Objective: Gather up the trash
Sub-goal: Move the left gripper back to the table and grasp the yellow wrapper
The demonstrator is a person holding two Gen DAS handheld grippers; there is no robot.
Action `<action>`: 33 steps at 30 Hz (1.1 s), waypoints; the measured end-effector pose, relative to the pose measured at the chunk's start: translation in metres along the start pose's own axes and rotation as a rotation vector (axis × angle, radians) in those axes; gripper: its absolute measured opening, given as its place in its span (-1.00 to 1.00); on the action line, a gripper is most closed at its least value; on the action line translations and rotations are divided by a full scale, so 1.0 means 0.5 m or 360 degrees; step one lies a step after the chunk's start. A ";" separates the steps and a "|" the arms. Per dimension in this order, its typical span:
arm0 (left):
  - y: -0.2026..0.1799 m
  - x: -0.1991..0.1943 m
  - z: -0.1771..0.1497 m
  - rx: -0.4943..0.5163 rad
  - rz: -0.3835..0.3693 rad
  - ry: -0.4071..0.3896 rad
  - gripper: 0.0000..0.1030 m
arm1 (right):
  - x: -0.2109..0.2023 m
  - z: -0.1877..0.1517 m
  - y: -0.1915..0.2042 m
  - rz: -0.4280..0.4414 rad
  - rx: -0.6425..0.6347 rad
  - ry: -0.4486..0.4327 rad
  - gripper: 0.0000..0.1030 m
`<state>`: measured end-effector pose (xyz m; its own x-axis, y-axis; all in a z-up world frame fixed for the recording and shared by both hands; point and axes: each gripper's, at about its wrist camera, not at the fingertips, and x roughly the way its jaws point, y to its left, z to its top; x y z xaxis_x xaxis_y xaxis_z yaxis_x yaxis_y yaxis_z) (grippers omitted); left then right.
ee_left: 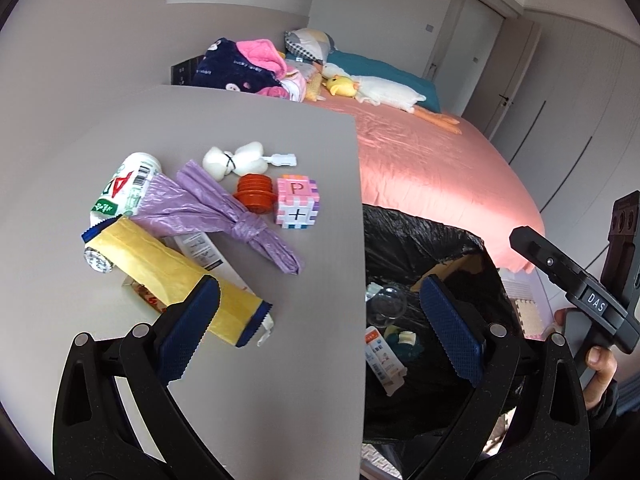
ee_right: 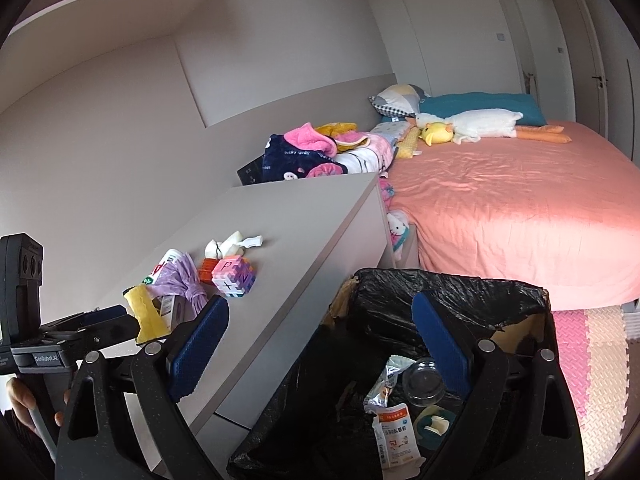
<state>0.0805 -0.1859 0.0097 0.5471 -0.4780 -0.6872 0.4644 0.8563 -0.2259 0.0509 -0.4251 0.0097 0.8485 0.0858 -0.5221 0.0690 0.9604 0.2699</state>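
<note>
The yellow padded envelope (ee_left: 172, 276) is judged the piece of trash nearest to hand: it lies flat on the grey dresser top (ee_left: 240, 132), with its blue-trimmed end towards the bin (ee_left: 420, 240), which stands just beside the dresser's edge. It is likely to be light, soft and compressible, so a firm pinch across its near, blue-edged end would be called for; some sag of the free end is to be expected when it is lifted. Its far end is overlapped by the knotted purple plastic bag (ee_left: 224, 208), which is thin, limp and probably slippery, and is best taken at the knot. Beyond the envelope, partly under the purple bag, a white bottle with a green and red label (ee_left: 124, 184) lies on its side; it looks stiff and smooth, and could roll. Small cartons (ee_left: 200, 252) are tucked under the envelope.

Farther from the bin are an orange ridged piece (ee_left: 254, 192), a pink letter cube (ee_left: 296, 204) and a white bundled object (ee_left: 236, 162), which may be toys rather than trash.

The left gripper (ee_left: 316, 320) is held with its blue pads wide apart and nothing between them, one pad over the envelope's end. The right gripper (ee_right: 320, 348) is likewise spread and empty, above the bin, in which packets and a clear round container (ee_right: 424, 380) already lie.
</note>
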 end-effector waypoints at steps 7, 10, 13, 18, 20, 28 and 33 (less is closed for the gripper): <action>0.049 -0.003 0.004 -0.0075 0.0088 -0.0008 0.88 | 0.049 0.004 0.025 0.0046 -0.0024 0.0048 0.80; 0.071 -0.001 0.006 -0.0109 0.0121 -0.0009 0.88 | 0.069 0.005 0.035 0.0068 -0.0037 0.0067 0.80; 0.094 0.007 0.007 -0.0163 0.0149 -0.0005 0.88 | 0.092 0.007 0.048 0.0083 -0.0060 0.0086 0.80; 0.138 0.019 0.009 -0.0281 0.0243 -0.0019 0.88 | 0.128 0.009 0.065 0.0110 -0.0086 0.0123 0.80; 0.154 0.023 0.014 -0.0313 0.0269 -0.0020 0.88 | 0.142 0.009 0.071 0.0119 -0.0093 0.0139 0.80; 0.197 0.051 0.023 -0.0387 0.0277 0.0017 0.88 | 0.186 0.014 0.088 0.0141 -0.0109 0.0180 0.80; 0.210 0.062 0.028 -0.0389 0.0285 0.0025 0.88 | 0.219 0.021 0.111 0.0169 -0.0134 0.0203 0.80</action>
<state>0.1560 -0.1136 -0.0257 0.5932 -0.3139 -0.7413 0.1791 0.9492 -0.2586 0.1532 -0.3653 -0.0243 0.7750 0.2157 -0.5940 -0.0661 0.9624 0.2633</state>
